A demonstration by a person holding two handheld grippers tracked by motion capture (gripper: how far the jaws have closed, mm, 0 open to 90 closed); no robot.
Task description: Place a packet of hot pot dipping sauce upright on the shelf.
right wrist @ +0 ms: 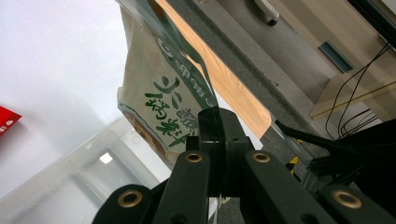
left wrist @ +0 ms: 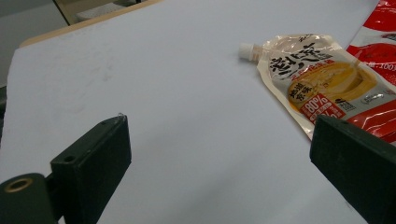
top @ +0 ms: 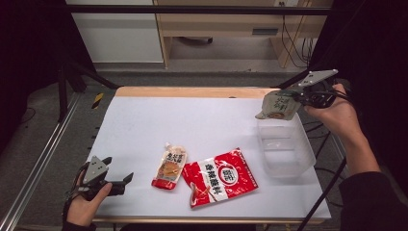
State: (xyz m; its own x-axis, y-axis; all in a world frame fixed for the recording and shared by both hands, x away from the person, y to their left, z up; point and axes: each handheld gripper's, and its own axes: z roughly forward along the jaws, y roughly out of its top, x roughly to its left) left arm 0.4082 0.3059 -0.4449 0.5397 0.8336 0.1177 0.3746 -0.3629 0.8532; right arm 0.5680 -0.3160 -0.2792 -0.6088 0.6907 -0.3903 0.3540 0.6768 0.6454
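**A green-lettered pouch held over the clear tub**

The right gripper (top: pixel 294 97) is up in the air, just above the far edge of the clear tub (top: pixel 285 149). Its jaws are squeezed tight on one edge of a pale pouch with green letters (top: pixel 278 106). The pouch hangs over the far end of the tub and does not touch the table. In the right gripper view the jaws are pressed together on the pouch (right wrist: pixel 163 100), and its top is cut off by the picture edge. The tub (right wrist: pixel 70 182) shows below it, and you can see through its walls to the white table (top: pixel 202 120).

A red bag with white letters (top: pixel 220 177) lies flat just left of the tub. A small orange spout pouch (top: pixel 170 166) lies left of the red bag, touching or nearly touching it; I cannot tell which.

The left gripper (top: pixel 118 182) is far left of the tub, near the front edge of the table. Its jaws are wide apart and hold nothing. In the left gripper view the orange pouch (left wrist: pixel 322 79) lies ahead, and the right jaw hides its lower corner. The red bag (left wrist: pixel 378 37) is cut off at the picture's right side.
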